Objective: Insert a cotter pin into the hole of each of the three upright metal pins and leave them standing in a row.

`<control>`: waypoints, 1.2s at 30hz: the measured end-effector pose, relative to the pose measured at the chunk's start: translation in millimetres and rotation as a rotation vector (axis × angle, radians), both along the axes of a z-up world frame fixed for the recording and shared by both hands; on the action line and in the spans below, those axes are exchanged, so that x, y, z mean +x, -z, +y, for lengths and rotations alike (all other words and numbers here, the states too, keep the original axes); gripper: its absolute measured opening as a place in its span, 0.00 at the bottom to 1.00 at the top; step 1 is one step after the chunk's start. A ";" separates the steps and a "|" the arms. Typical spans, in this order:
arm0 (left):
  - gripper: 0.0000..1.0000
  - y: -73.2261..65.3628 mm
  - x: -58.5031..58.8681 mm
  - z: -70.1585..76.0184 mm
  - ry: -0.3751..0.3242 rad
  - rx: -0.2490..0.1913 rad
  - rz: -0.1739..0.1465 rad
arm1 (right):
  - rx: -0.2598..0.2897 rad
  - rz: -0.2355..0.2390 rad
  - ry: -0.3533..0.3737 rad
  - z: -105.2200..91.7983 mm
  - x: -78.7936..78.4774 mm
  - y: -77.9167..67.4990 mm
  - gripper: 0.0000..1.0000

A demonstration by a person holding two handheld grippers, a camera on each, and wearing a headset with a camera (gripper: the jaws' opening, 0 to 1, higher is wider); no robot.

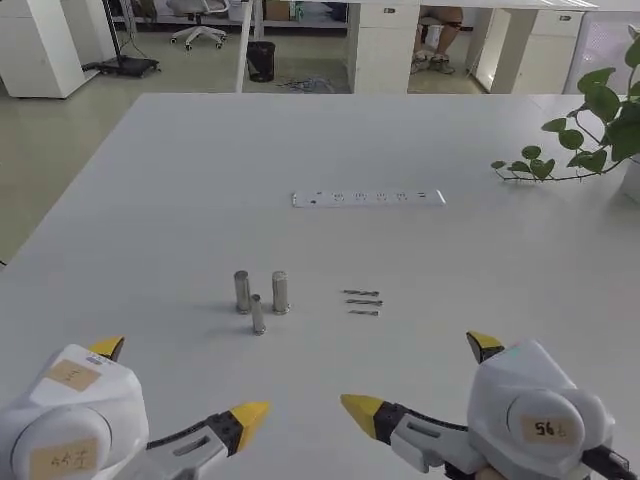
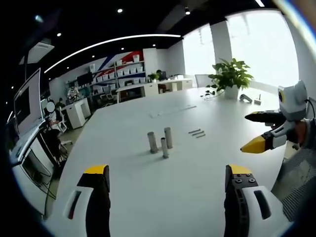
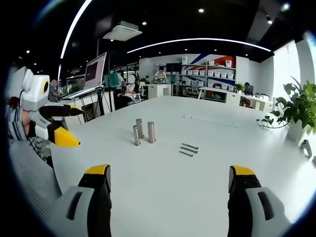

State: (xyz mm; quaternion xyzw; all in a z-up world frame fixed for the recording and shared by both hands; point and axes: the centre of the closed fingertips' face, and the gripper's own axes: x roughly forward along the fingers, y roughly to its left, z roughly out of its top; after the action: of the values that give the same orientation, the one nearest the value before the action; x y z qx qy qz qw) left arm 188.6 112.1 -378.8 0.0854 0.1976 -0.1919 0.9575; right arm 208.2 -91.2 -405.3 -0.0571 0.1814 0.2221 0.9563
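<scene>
Three upright metal pins [image 1: 259, 300] stand in a tight cluster on the white table, also seen in the left gripper view [image 2: 161, 141] and the right gripper view [image 3: 141, 132]. Three cotter pins [image 1: 362, 302] lie side by side just right of them [image 2: 197, 133] [image 3: 188, 149]. My left gripper [image 1: 180, 385] hovers open near the table's front left, well short of the pins. My right gripper [image 1: 420, 375] is open at the front right, with nothing between its yellow-tipped fingers.
A white power strip [image 1: 368, 198] lies across the table beyond the pins. A leafy potted plant [image 1: 590, 130] sits at the right edge. Desks, chairs and a seated person are past the table's far end.
</scene>
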 end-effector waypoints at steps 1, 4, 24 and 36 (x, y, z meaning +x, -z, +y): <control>0.97 0.0 0.0 0.0 0.001 0.001 0.000 | 0.000 0.000 0.000 0.1 0.0 0.0 0.98; 0.97 -0.1 0.0 -0.3 0.002 -0.001 0.001 | 0.004 0.003 0.002 0.3 0.4 0.1 0.98; 0.99 0.0 -1.4 -1.9 0.012 -0.013 -0.003 | 0.004 0.020 -0.008 2.2 -2.0 3.5 0.96; 0.99 -1.6 -0.9 0.8 0.004 -0.007 -0.002 | 0.006 0.032 -0.010 2.1 -2.5 5.4 0.93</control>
State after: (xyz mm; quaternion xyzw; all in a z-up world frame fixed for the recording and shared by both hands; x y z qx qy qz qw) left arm 187.7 112.9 -377.2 0.0825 0.1958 -0.1943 0.9577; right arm 205.7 -89.2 -410.8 -0.0517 0.1959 0.2284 0.9522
